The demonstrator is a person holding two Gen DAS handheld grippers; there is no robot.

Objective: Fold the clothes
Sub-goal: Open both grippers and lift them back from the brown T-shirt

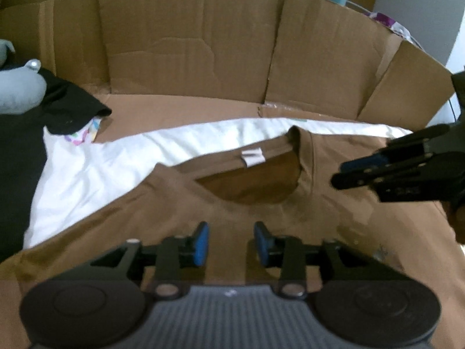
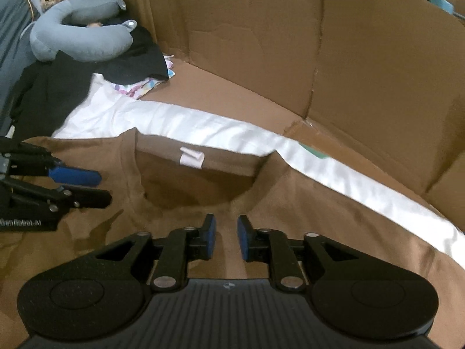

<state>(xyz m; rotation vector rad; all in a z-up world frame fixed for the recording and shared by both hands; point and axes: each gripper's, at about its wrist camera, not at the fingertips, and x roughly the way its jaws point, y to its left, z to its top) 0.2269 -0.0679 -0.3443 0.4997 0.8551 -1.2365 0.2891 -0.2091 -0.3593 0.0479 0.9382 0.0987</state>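
Brown shirt (image 1: 261, 221) lay spread flat, collar toward the back cardboard wall (image 1: 189, 43), neck tag (image 1: 252, 156) showing — laid face up and open, likely so its shape could be read before a fold. Whether it had been folded and reopened, or awaited folding, could not be told. Under it, one white garment (image 1: 96, 171) stuck out along the back and left edges of the cardboard floor (image 1: 174, 107). One dark garment (image 2: 58, 93) was piled at the left edge, a grey neck pillow (image 2: 78, 43) resting on top.

Two grippers, both low over the shirt's chest below the neckline. Left gripper (image 1: 231, 242): jaws parted, gripping nothing. Right gripper (image 2: 226, 237): jaws also parted, narrower gap, nothing between them. They sat side by side — probably poised to take the shoulders as a pair.
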